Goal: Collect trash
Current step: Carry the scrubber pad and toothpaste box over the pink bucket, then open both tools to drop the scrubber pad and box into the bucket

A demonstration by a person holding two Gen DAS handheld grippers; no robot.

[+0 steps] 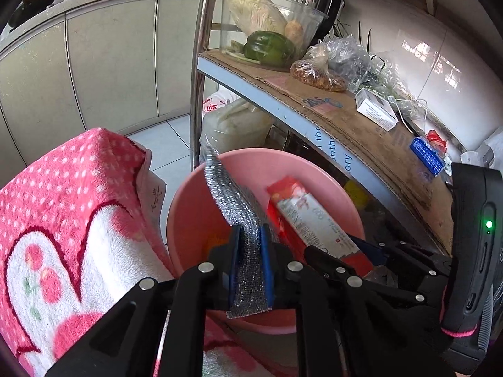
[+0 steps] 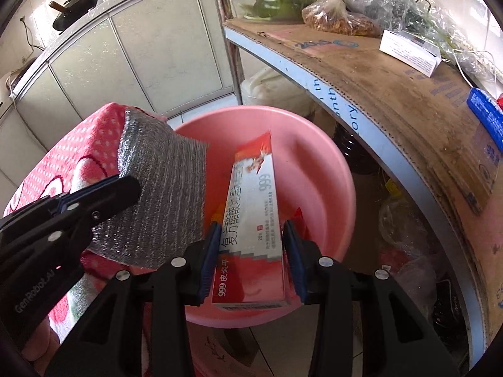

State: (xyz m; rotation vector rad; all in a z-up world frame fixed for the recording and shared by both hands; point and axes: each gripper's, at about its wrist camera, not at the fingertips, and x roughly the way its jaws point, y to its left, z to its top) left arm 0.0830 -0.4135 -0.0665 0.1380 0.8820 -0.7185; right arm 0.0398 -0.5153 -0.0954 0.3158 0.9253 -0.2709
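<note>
A: Silver mesh, that's the scouring cloth (image 1: 234, 210). Where is it?

B: Clamped between the blue pads of the left hand-held gripper (image 1: 250, 251), standing up over the pink basin (image 1: 188, 220). The right wrist view shows the cloth as a broad grey sheet beside the basin's left rim.

A: And the other piece of trash?

B: A red and white carton (image 2: 251, 220) printed with "999". The right hand-held gripper (image 2: 251, 245) grips its lower end from both sides, and the carton's top tilts forward over the basin's hollow.

A: What lies in the basin already?

B: Something orange and a scrap of red peek out behind the fingers; I can't tell what they are.

A: Around it?

B: A pink dotted towel (image 1: 63, 220) with a heart pattern lies just left, touching the basin. To the right runs a metal shelf (image 1: 283, 106) covered in worn cardboard (image 2: 393, 88), carrying a green pepper (image 1: 268, 47), bagged food (image 1: 317, 69) and a white box (image 2: 408, 50).
</note>
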